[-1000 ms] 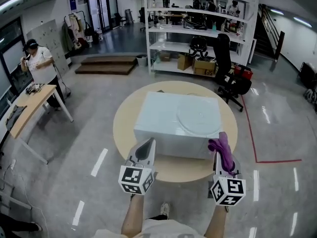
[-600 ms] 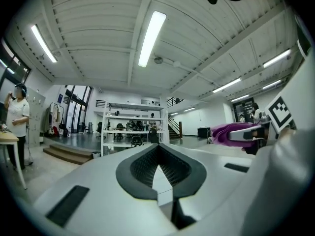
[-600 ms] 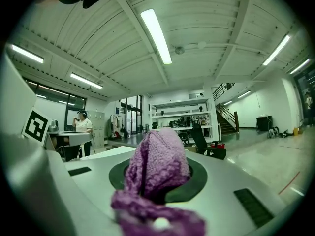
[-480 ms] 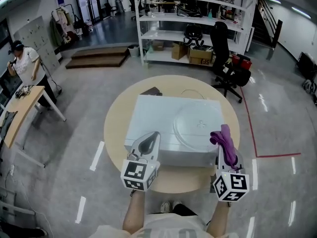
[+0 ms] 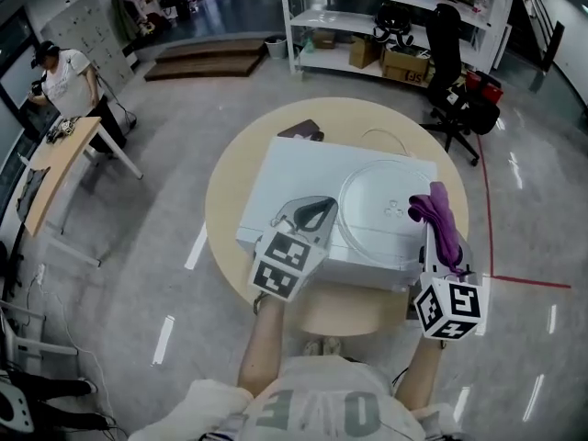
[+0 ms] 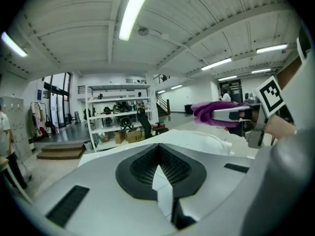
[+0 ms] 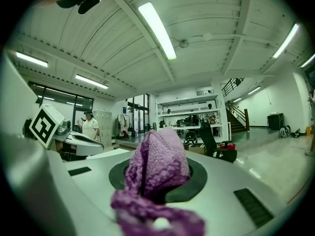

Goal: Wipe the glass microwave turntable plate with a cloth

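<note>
A clear glass turntable plate (image 5: 386, 211) lies flat on top of a white microwave (image 5: 285, 180) in the head view. My right gripper (image 5: 445, 239) is shut on a purple cloth (image 5: 439, 211), which hangs over the plate's right rim. In the right gripper view the cloth (image 7: 157, 167) bulges up out of the jaws and hides the tips. My left gripper (image 5: 322, 208) is shut with nothing in it, its tip at the plate's left edge. The left gripper view shows its pads (image 6: 172, 171) together, with the plate (image 6: 209, 140) and the cloth (image 6: 210, 113) beyond.
The microwave stands on a round beige table (image 5: 228, 200), with a dark flat object (image 5: 300, 130) behind it. White shelving (image 5: 395, 7) and a black office chair (image 5: 459, 49) stand at the back. A person (image 5: 66, 73) is by a wooden desk (image 5: 55, 168) at the left.
Both grippers have moved forward over the microwave. The left tip now reaches the plate's left rim and the cloth now hangs over its right rim. The head view has moved closer.
</note>
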The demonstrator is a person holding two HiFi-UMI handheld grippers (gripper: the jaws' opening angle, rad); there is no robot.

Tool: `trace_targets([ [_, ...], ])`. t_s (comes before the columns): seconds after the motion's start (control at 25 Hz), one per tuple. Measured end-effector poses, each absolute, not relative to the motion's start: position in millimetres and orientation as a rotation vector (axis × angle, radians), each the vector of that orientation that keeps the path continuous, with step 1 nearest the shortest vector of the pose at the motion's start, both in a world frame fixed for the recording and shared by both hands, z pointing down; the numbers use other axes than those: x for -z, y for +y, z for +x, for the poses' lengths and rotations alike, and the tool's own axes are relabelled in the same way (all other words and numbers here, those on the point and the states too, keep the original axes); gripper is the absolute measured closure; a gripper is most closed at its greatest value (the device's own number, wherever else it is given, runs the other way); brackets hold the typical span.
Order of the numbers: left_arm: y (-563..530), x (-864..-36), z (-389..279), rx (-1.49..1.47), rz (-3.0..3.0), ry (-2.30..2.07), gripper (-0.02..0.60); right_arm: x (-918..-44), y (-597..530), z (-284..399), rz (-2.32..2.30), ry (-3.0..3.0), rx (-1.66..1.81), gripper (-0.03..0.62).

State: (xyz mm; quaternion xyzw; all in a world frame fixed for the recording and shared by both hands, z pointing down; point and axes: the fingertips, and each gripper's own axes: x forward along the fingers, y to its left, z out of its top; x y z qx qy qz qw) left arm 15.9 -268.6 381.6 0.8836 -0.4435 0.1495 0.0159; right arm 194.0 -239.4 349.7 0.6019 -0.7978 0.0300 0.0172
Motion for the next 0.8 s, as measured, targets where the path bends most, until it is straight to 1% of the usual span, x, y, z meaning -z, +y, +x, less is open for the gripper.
trace_targets([
  [0.2, -290, -417, 34, -0.737, 2.66, -1.2, 0.578, -351, -252, 196, 1.844, -2.5, -0.11, 0.546],
  [0.44, -296, -444, 41, -0.901, 2.568, -1.138, 0.578, -357, -256, 201, 1.821, -2.492, -0.158, 0.546],
  [0.56, -300, -447, 40, -0.932, 2.532, -1.166, 0.578, -361, -261, 201, 1.816, -2.478, -0.159, 0.546],
  [0.8, -307, -450, 37, -0.895, 2.458, -1.167, 0.578, -365, -274, 188, 1.807, -2.457, -0.147, 0.546],
])
